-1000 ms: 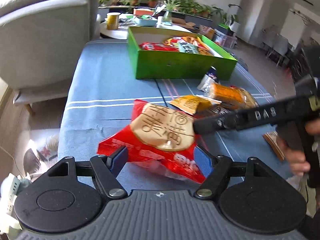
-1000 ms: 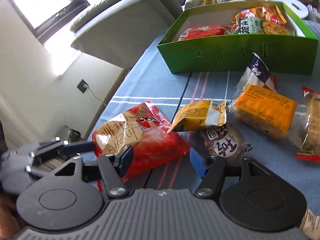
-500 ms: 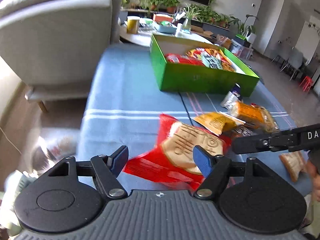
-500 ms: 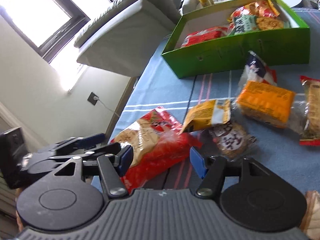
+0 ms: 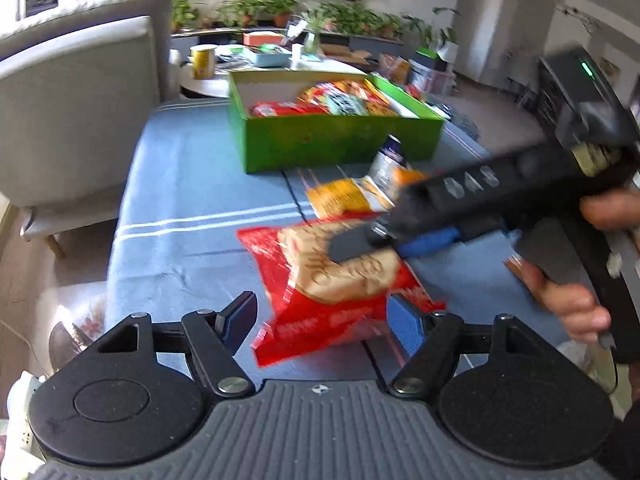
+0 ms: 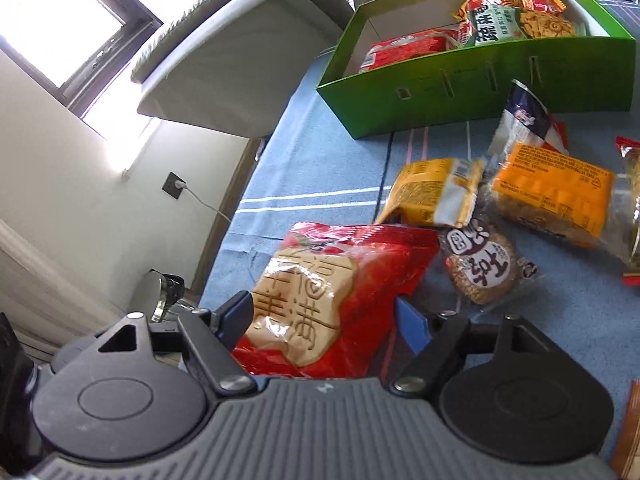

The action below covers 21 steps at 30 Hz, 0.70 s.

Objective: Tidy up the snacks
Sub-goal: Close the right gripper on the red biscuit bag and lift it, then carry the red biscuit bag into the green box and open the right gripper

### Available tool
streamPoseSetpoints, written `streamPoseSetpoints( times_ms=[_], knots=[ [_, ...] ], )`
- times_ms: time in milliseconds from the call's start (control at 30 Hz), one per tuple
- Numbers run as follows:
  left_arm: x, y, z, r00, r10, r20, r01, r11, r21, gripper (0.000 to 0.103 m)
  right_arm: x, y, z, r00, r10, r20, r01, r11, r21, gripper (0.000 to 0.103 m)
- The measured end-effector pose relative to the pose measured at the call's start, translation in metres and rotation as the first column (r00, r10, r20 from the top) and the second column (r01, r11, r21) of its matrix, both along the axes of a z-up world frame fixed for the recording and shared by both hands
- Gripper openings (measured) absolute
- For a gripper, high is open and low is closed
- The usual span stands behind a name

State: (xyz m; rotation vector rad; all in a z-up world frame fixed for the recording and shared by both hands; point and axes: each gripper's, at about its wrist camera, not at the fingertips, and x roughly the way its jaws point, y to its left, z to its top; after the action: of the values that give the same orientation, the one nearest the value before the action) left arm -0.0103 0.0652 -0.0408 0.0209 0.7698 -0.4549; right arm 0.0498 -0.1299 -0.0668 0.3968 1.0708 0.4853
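Red snack bag lying lengthwise between the just-widened, unpressing pads of right gripper (left gripper also wide, farther off).

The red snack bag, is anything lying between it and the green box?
Mostly no: the blue cloth between the red snack bag and the green box is bare. Only the yellow packet sits right of that path, touching the bag's far corner.

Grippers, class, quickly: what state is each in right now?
Left gripper: open, around the red plastic snack bag, not pressing it.
Right gripper: open, jaws just opening, same bag between them.
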Motion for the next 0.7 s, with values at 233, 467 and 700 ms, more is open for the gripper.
streamPoseSetpoints(
  times_ms=[233,467,700],
  knots=[
    [0.04,0.0,-0.028,0.996,0.027,-0.089,-0.033,0.997,-0.068,0.074,0.005,-0.004,-0.013,0.998,-0.027,-0.057,0.028,0.999,0.026,0.076],
    [0.033,-0.015,-0.029,0.997,-0.013,-0.08,0.003,0.992,-0.128,0.068,0.007,0.004,-0.016,0.999,-0.006,-0.046,0.008,0.999,0.042,0.068],
    [0.017,-0.024,0.008,1.0,-0.003,0.022,0.006,0.993,-0.116,0.068,-0.008,0.01,0.017,0.995,0.044,0.089,-0.047,0.998,0.04,0.063]
  ],
)
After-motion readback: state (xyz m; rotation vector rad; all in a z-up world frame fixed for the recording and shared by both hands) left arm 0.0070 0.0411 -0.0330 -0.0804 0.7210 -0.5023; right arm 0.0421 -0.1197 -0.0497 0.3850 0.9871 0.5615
